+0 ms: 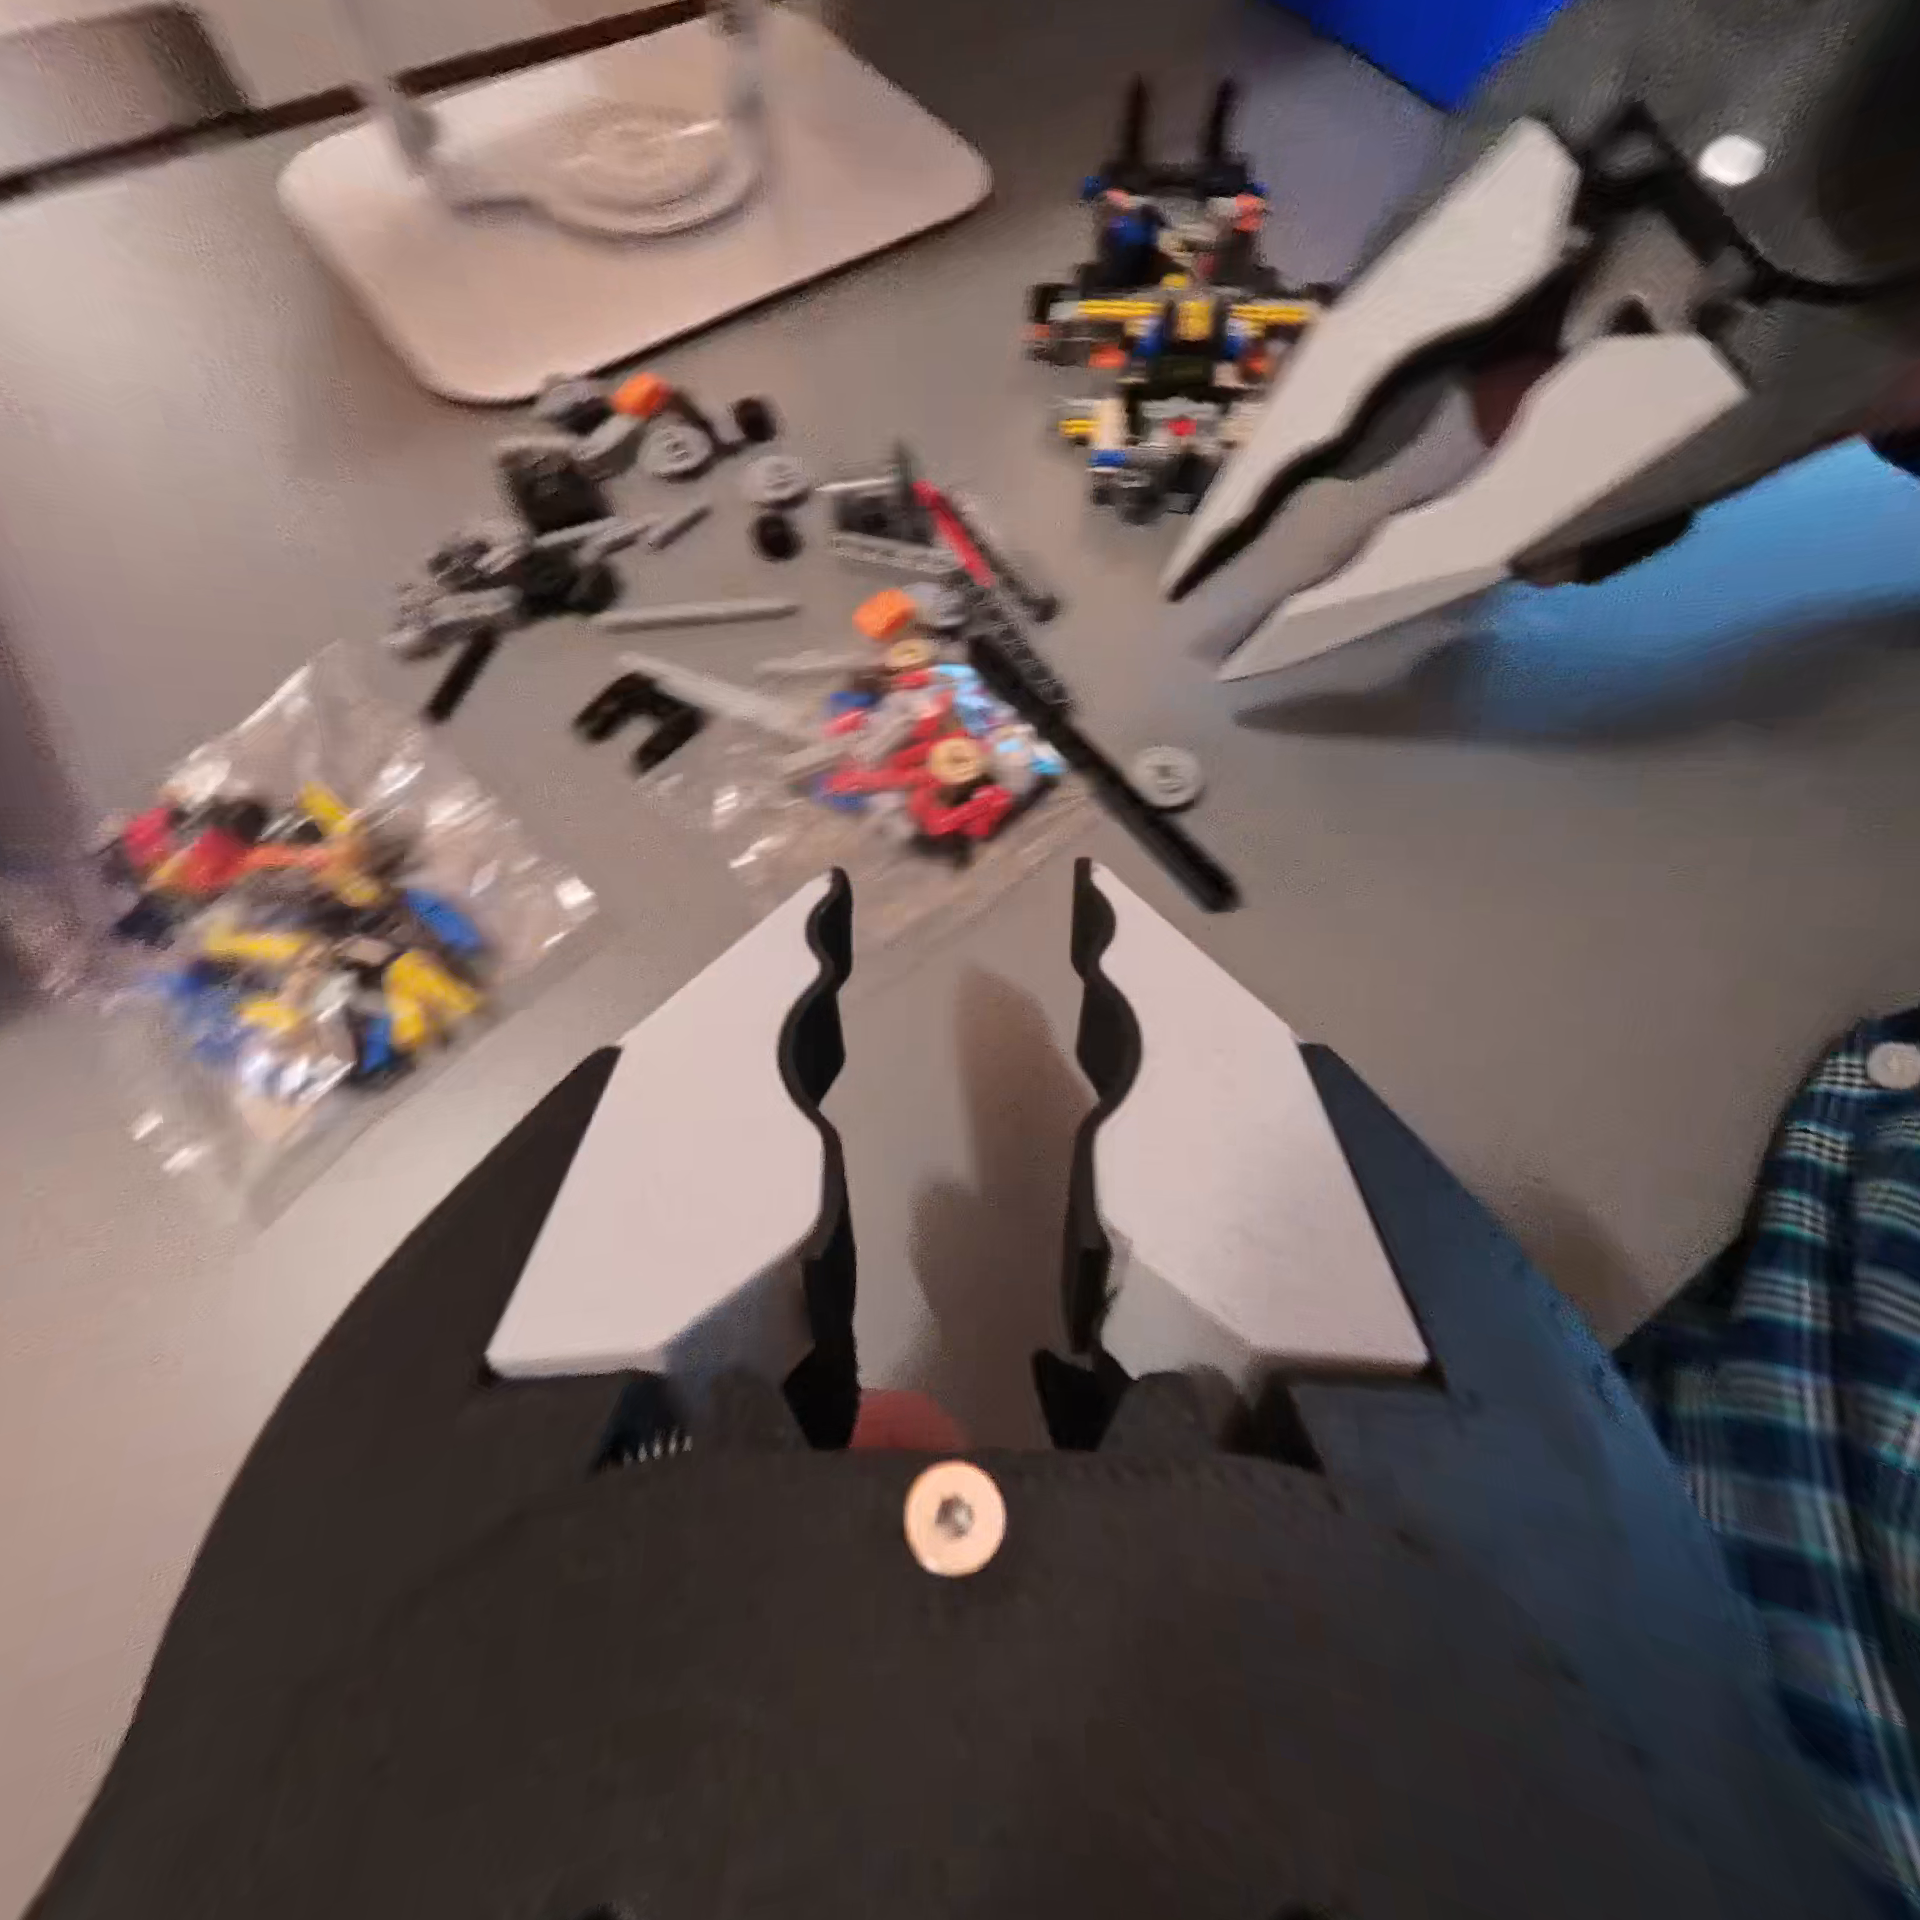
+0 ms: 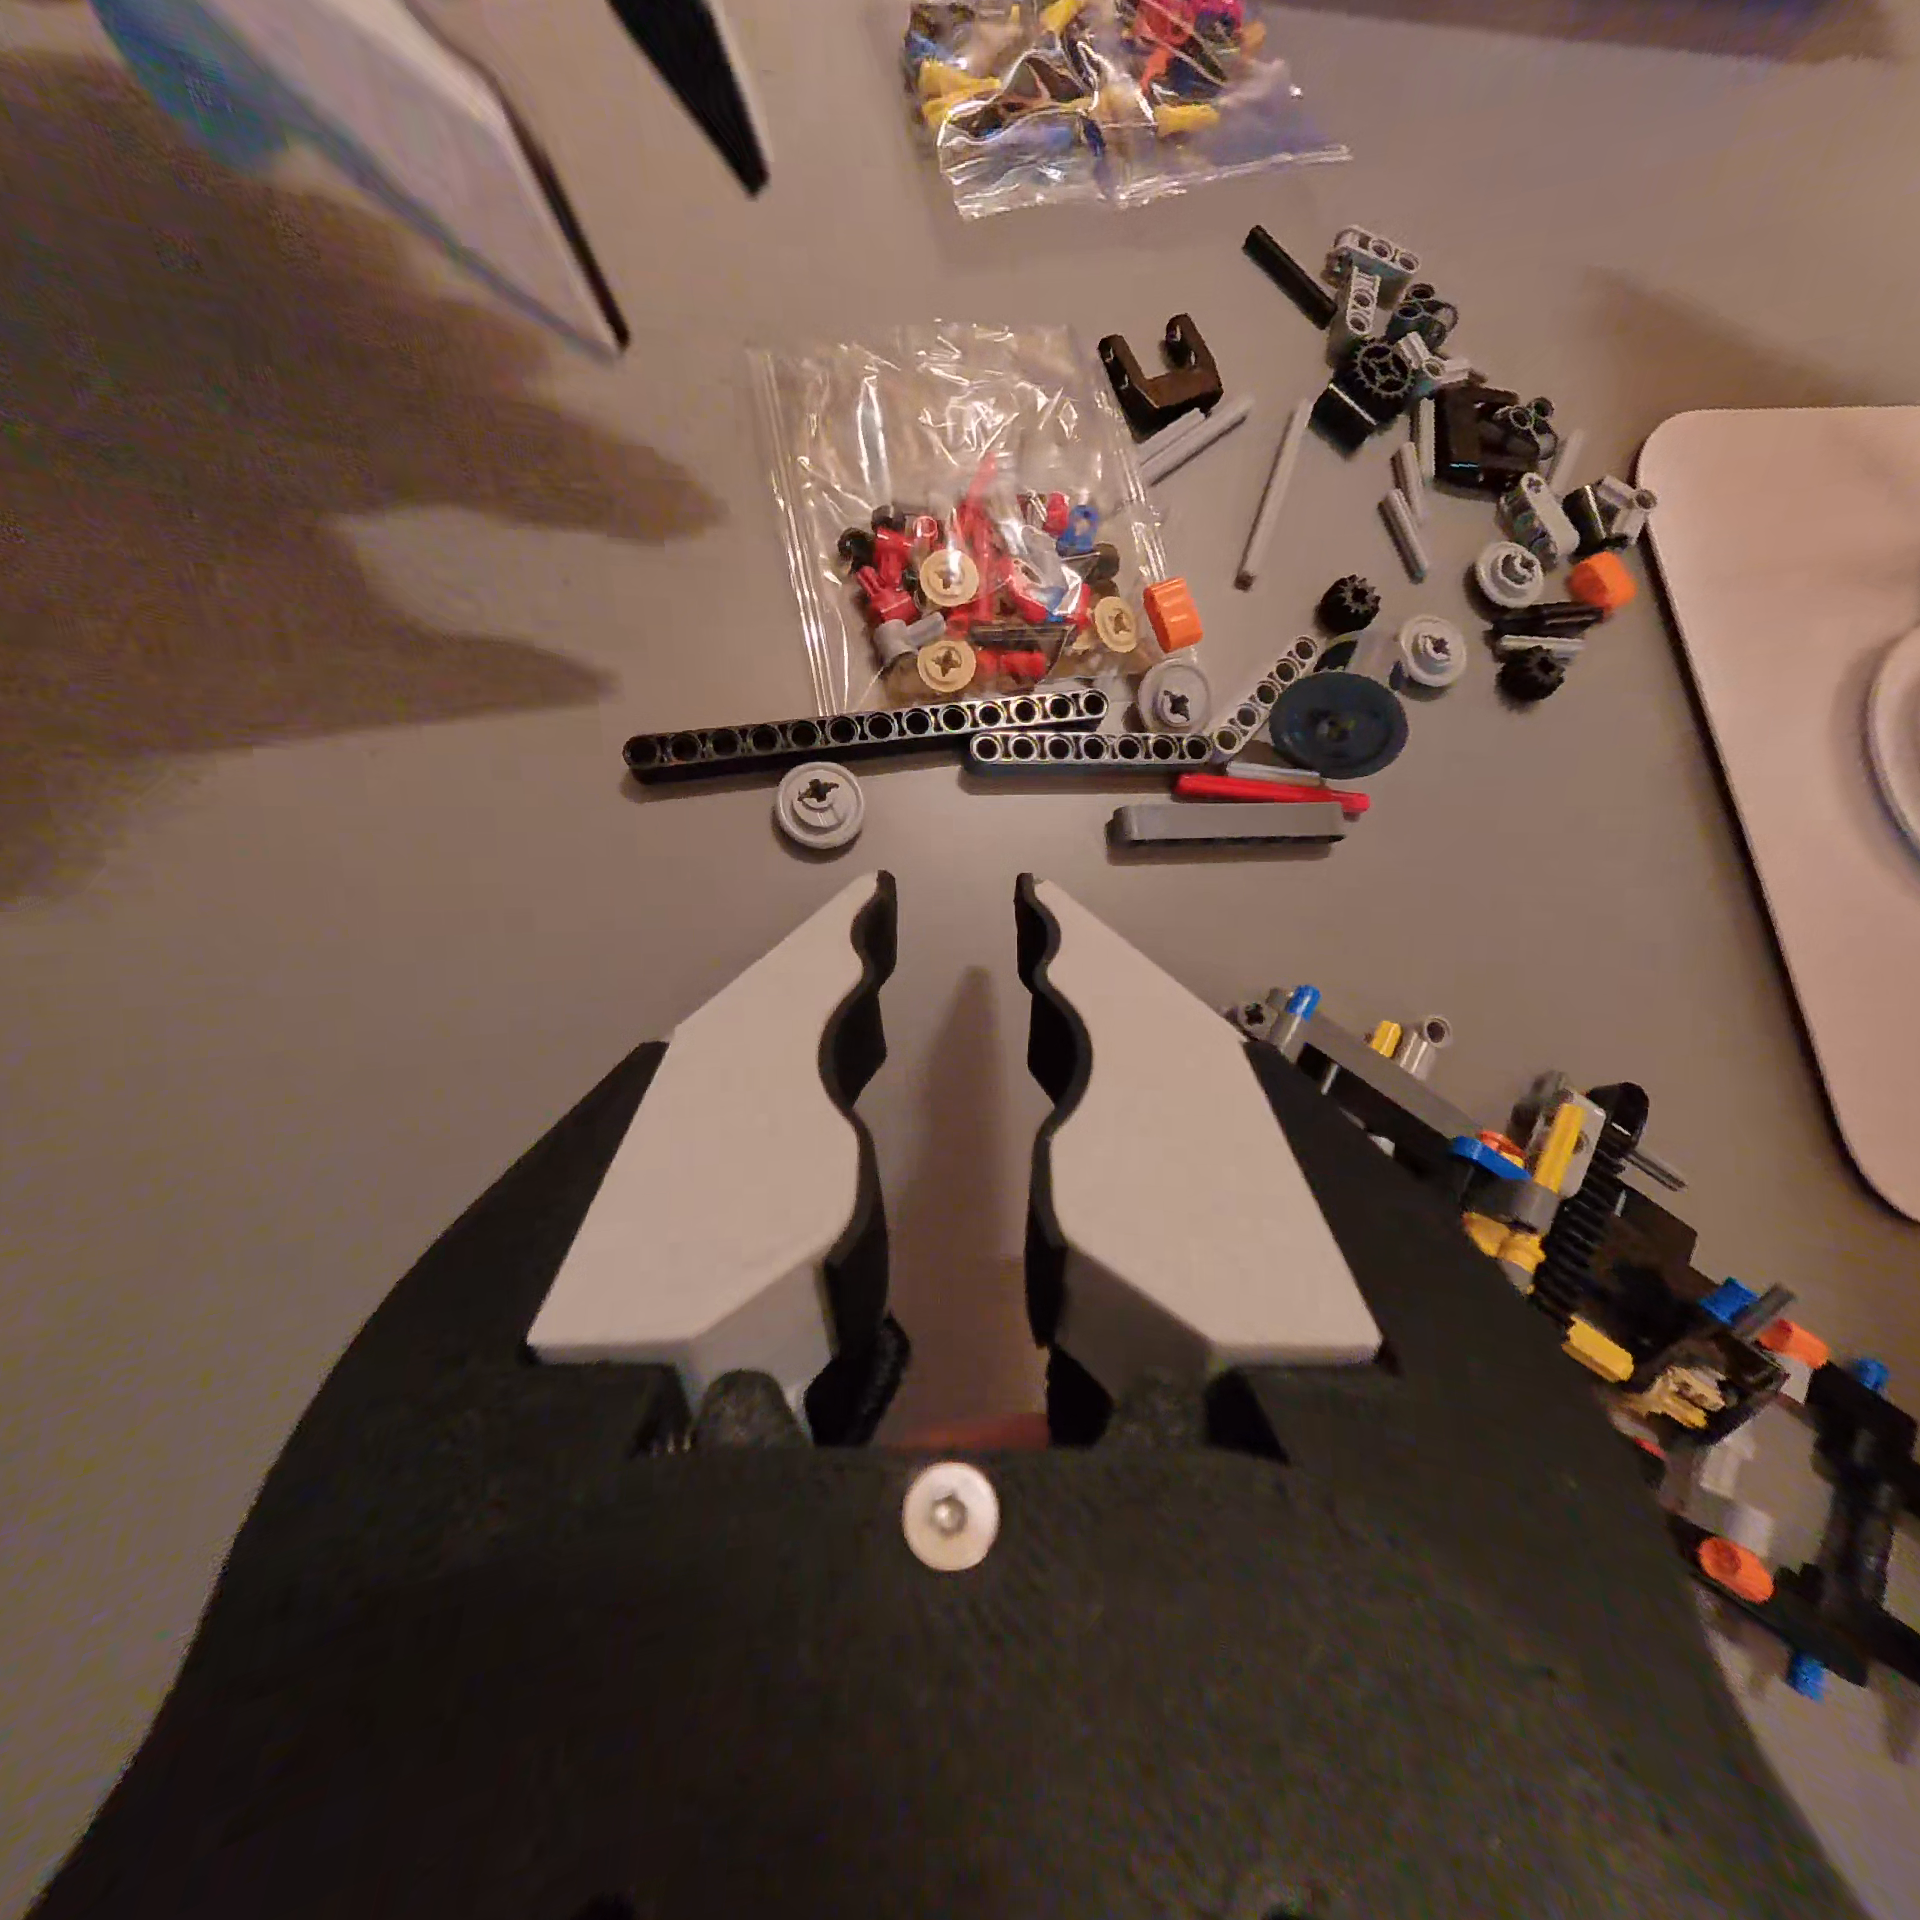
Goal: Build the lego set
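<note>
The half-built lego model [image 2: 1621,1278] is lying on the grey bench [image 2: 416,1039], just right of the right tool [image 2: 954,883]. That tool is hanging released and empty above bare bench, near a grey wheel [image 2: 819,805] and a long black beam [image 2: 862,732]. A clear bag of small parts [image 2: 977,540] is sitting beyond them. The left tool [image 1: 961,883] is hovering likewise released, gripping nothing, with another bag [image 1: 301,914] lying to its left.

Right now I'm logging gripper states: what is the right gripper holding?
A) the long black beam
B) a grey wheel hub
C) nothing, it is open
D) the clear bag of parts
C: the right gripper is open above bare table, with the long black beam and grey wheel hub lying ahead of it.
</note>
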### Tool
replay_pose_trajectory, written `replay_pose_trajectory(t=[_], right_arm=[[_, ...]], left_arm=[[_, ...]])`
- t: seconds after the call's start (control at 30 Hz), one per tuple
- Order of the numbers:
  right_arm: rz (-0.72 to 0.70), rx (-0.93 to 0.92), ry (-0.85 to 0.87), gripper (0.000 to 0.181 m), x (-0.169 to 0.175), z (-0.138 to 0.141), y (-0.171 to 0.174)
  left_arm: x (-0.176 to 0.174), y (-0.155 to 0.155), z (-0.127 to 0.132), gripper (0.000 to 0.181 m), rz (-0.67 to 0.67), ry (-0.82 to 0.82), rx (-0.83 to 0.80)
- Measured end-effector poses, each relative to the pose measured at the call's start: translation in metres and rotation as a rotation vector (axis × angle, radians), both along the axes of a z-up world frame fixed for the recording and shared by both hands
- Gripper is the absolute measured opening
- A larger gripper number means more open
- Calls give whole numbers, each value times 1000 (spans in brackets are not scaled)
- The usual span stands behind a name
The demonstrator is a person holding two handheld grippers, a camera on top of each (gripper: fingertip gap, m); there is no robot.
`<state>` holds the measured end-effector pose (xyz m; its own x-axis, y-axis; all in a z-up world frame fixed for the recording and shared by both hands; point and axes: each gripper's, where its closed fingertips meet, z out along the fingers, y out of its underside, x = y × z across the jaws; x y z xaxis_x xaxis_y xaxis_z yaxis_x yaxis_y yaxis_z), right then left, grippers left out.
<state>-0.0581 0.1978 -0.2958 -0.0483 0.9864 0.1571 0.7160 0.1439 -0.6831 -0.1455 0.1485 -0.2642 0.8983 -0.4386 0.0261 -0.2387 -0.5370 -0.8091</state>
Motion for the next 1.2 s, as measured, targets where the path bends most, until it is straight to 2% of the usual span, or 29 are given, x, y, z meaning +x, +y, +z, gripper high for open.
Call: replay_pose_trajectory(t=[0.03, 0.13, 0.23, 0.27, 0.33, 0.53, 0.63, 0.73, 0.77, 0.83, 0.9, 1.03, 1.13, 1.2], right_arm=[[2, -3, 1, 20, 0, -1, -1], [3, -9, -1, 20, -1, -5, -3], [5, 2, -1, 19, 0, -8, -3], [7, 2, 1, 19, 0, -8, -3], [6, -1, 14, 19, 0, -7, -3], [9, 0, 32, 19, 2, -3, -1], [12, 0, 33, 19, 3, -3, -1], [14, 8, 35, 19, 3, -1, -2], [12, 9, 38, 19, 2, 0, -2], [7, 9, 47, 19, 1, 3, -1], [-1, 15, 50, 19, -1, 6, 1], [-18, 33, 43, 19, -4, 11, 6], [-40, 36, 52, 18, -10, 18, 11], [-57, 17, 61, 17, -17, 22, 16]], left_arm=[[17, 1, -4, 36, -20, 36, 17], [50, 3, -23, 41, -44, 110, -11], [61, 7, -37, 42, -41, 164, -30], [62, 8, -40, 37, -36, 182, -33], [59, 11, -47, 20, -22, 224, -37], [47, 8, -48, 6, -61, 237, -58], [36, 2, -45, 6, -122, 221, -82], [31, -1, -32, 35, -199, 195, -35], [32, -3, -24, 39, -237, 186, 3], [20, 7, -9, 37, -225, 178, 80], [10, 21, -5, 32, -189, 115, 86], [-11, 45, -24, 19, -140, 175, 44], [-12, 45, -44, 7, -155, 185, -36], [-12, 44, -46, 1, -142, 154, -50]])
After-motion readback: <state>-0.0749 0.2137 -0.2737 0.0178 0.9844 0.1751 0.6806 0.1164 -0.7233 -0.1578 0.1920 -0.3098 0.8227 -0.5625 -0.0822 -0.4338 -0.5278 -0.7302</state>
